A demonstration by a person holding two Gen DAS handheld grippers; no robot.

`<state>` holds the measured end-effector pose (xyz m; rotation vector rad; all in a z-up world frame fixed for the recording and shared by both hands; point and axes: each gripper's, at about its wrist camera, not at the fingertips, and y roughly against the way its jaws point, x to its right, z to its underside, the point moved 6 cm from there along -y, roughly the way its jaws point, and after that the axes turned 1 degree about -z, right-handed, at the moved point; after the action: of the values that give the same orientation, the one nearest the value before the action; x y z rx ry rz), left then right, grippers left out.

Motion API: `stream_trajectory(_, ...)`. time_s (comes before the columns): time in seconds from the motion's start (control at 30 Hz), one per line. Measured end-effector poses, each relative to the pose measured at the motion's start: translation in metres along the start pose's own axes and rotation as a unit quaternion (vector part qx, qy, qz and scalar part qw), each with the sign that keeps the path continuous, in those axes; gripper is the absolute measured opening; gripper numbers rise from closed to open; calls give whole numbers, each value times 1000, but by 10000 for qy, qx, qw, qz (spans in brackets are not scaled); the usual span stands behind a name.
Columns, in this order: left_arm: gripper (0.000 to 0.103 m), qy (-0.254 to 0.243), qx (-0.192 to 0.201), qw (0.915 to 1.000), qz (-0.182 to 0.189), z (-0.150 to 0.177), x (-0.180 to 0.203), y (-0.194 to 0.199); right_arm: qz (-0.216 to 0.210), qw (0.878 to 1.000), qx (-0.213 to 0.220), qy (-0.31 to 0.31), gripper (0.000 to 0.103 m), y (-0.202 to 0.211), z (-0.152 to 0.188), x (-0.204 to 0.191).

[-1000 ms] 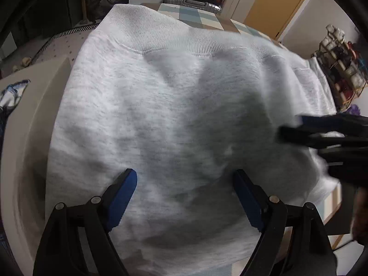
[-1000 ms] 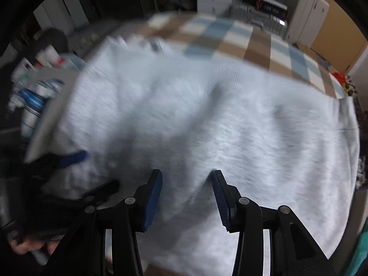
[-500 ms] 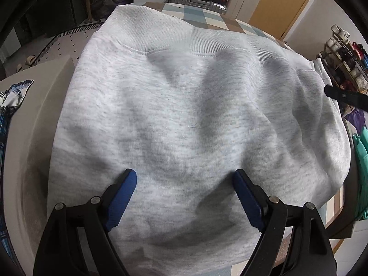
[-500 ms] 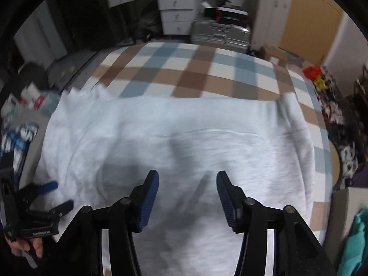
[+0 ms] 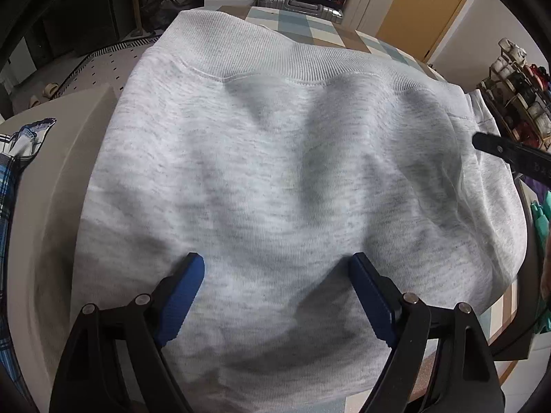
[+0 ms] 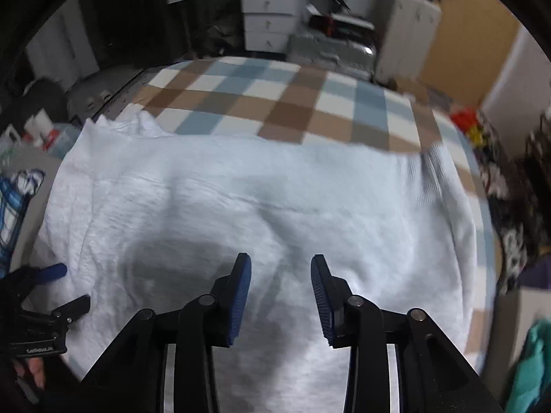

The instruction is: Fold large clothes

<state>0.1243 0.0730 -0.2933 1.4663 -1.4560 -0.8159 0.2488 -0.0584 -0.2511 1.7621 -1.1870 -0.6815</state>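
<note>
A light grey sweatshirt (image 5: 275, 172) lies folded on the checked table, its ribbed hem (image 5: 275, 65) at the far side. It also shows in the right wrist view (image 6: 275, 206). My left gripper (image 5: 275, 292) is open and empty just above the near part of the sweatshirt. My right gripper (image 6: 280, 292) is open and empty above the sweatshirt's near edge. The right gripper's tip shows at the right of the left wrist view (image 5: 506, 151). The left gripper shows at the lower left of the right wrist view (image 6: 51, 292).
The checked tablecloth (image 6: 275, 103) extends beyond the sweatshirt. A beige surface (image 5: 44, 189) with a blue plaid cloth (image 5: 13, 158) lies to the left. Teal fabric (image 6: 530, 361) sits at the right. White drawers (image 6: 268, 24) and a suitcase (image 6: 330, 48) stand behind the table.
My right gripper has pulled back and up from the sweatshirt, away from my left gripper, and opened a little wider. The left gripper has barely moved.
</note>
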Motion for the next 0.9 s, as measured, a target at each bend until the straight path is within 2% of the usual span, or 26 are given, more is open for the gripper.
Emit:
stream_trajectory(0.17, 83, -40, 20, 10000, -15, 1, 1, -1, -194, 9957, -767, -485, 33, -57, 6, -1)
stream_trajectory(0.23, 83, -75, 6, 10000, -51, 1, 2, -2, -289, 9959, -709, -479, 33, -53, 11, 6)
stream_trajectory(0.33, 84, -91, -48, 9999, -80, -1, 3, -3, -569, 9906, -964, -791, 33, -54, 14, 16)
stream_trajectory(0.4, 83, -83, -54, 9999, -39, -1, 3, -3, -716, 9877, -1165, -763, 33, -42, 21, 18)
stream_trajectory(0.43, 83, -76, -52, 10000, -20, -2, 3, -3, -769, 9883, -1117, -693, 33, -28, 28, 21)
stream_trajectory(0.5, 83, -82, -55, 9999, -17, -1, 3, -2, -669, 9918, -988, -453, 33, -1, 46, 25)
stream_trajectory(0.57, 84, -97, -41, 9999, -64, -1, 4, -2, -448, 9936, -1033, -125, 35, 14, 67, 30)
stream_trajectory(0.73, 84, -66, -31, 9999, -150, -1, 6, -2, -64, 9866, -1612, 220, 34, 21, 140, 51)
stream_trajectory(0.8, 84, -71, -27, 9999, -134, -1, 7, -3, -118, 9877, -1553, 142, 34, 14, 152, 53)
stream_trajectory(0.9, 85, -150, 27, 9998, -101, -2, 8, -4, 262, 9907, -1306, 270, 36, 12, 157, 44)
